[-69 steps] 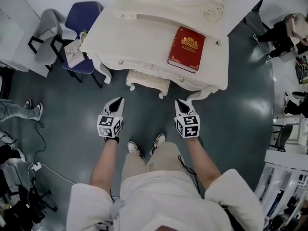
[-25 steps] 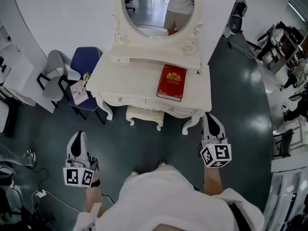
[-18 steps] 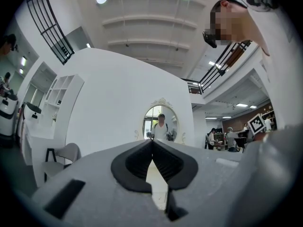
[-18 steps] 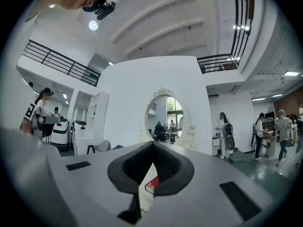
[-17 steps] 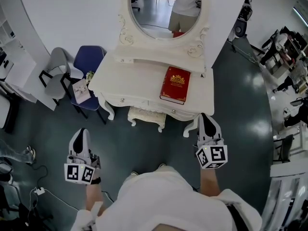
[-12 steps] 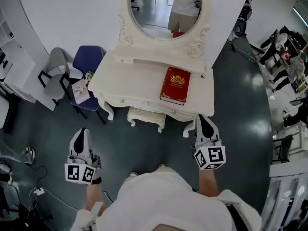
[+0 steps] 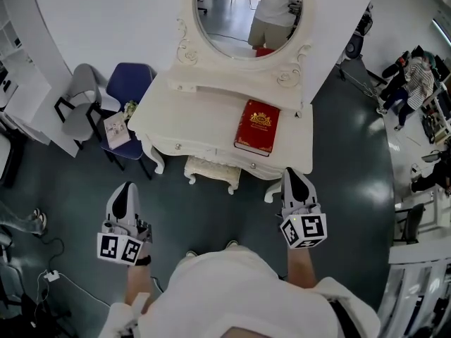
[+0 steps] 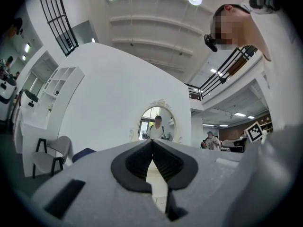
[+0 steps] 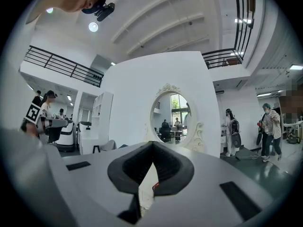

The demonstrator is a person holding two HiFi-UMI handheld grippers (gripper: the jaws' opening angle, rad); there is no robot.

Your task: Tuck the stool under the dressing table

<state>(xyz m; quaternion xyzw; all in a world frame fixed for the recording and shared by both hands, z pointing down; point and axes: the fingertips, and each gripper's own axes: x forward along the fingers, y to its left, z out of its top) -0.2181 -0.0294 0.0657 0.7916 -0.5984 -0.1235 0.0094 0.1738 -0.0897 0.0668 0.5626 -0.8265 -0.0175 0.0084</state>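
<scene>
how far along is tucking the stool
Done: the stool sits under the table, only its front edge showing. In hand: nothing; the left tongs and right tongs are shut, empty and apart from the stool. Left: apparently nothing, unless it should go deeper.

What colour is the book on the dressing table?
The book is red with gold decoration; head view shows it best.

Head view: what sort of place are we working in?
Likely an open lab or studio: dressing table and mirror against a freestanding partition, office chairs beside it, a railed mezzanine overhead.
</scene>
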